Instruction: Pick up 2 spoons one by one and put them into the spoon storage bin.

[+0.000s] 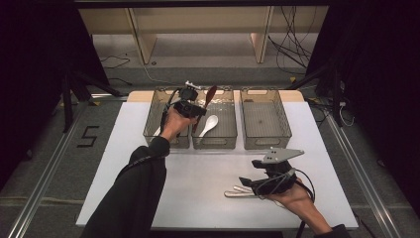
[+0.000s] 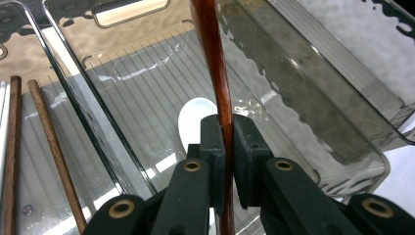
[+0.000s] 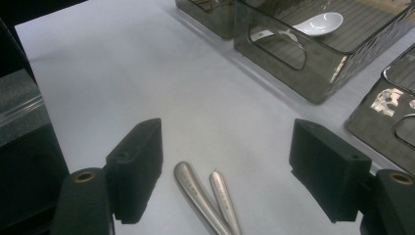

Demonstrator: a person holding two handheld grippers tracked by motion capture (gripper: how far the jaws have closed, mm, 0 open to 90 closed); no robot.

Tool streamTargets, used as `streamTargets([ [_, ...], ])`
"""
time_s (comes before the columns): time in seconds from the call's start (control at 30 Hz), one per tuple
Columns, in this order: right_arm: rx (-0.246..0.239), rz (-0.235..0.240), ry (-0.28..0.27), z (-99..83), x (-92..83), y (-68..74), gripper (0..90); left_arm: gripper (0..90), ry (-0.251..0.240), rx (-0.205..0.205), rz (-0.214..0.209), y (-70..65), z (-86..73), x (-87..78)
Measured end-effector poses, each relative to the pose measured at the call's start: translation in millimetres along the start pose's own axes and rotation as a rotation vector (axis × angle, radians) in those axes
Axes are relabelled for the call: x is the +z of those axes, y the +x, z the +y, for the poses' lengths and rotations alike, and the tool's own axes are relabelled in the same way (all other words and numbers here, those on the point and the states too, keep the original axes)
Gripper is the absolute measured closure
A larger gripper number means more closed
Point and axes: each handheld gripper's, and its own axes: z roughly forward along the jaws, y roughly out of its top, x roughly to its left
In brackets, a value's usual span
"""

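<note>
The left arm is reaching well forward across the white table (image 1: 148, 198), sleeve stretched out, the hand wrapped around the left gripper (image 1: 198, 110) above the row of three smoky clear bins. Its jaws are clamping tight on a wooden spoon (image 2: 215, 73), gripping the reddish-brown handle with the pads pressed flat against both sides. In the high view the spoon is standing tilted, bowl end up and leaning toward the far edge, hanging over the middle bin (image 1: 233, 134). Beneath it, a white ceramic spoon (image 1: 210, 124) is lying on that bin's ribbed floor, just past the jaws in the left gripper view. In the left bin (image 2: 73, 98), two wooden sticks (image 2: 51, 142) are lying side by side.

Over on the near right, the right hand is sitting low by the table edge, palm cupped under the right gripper (image 3: 225, 171), which is pointing leftward across the table. Its jaws are standing wide apart, pressing on nothing, and two metal handles (image 3: 205, 200) are lying on the table between them, side by side and touching neither pad. The right bin (image 1: 265, 119) is sitting just beyond that hand.
</note>
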Motion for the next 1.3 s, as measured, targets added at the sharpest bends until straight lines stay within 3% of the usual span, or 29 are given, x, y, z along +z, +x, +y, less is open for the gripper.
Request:
streamTargets([
  [0.47, -0.002, 0.0, 0.001, -0.1, -0.2, 0.2, 29.3, 82.0, 0.004, -0.011, 0.008, -3.0, -2.3, 9.0],
  [0.67, -0.002, 0.0, 0.001, -0.3, -0.2, 0.2, 29.3, 75.2, -0.005, -0.022, 0.008, -1.3, -3.7, 6.1],
  [0.83, -0.002, -0.001, 0.0, -0.2, -0.4, 0.3, 29.3, 69.1, -0.011, -0.021, -0.016, -2.7, -5.2, -4.1],
  [1.03, 0.0, -0.003, 0.002, -0.2, -0.2, 0.7, 29.3, 54.4, -0.015, -0.023, -0.046, -4.5, -10.1, -22.7],
  [1.3, 0.0, -0.005, 0.006, -0.1, 0.6, 1.2, 29.3, 43.5, -0.025, -0.006, -0.063, -2.8, -27.7, -49.6],
])
